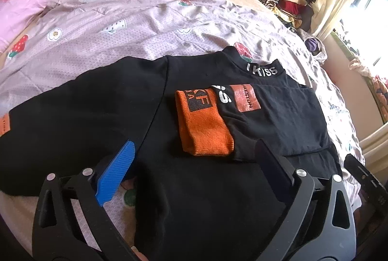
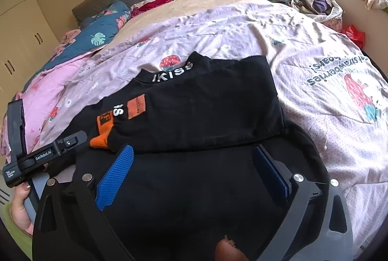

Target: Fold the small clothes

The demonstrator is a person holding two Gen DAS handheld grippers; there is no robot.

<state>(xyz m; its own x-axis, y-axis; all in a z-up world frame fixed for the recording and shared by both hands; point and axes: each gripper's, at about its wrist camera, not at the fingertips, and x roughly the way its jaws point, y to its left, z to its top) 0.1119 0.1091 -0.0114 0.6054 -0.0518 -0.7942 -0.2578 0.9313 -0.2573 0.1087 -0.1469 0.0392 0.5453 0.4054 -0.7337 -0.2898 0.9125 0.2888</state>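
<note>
The black sweater (image 1: 194, 120) lay on the pink bedsheet (image 1: 121, 38), one sleeve with its orange cuff (image 1: 203, 125) folded across it. The left gripper (image 1: 191, 166) and the right gripper (image 2: 191, 166) were both released, jaws wide above the cloth, grasping nothing.

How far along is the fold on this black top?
Done: one sleeve with the orange cuff lies folded across the chest of the black top. In hand: nothing; the left tongs and right tongs hang open above the cloth. Left: the other sleeve lies spread out on the bedcover, and the body is unfolded.
</note>
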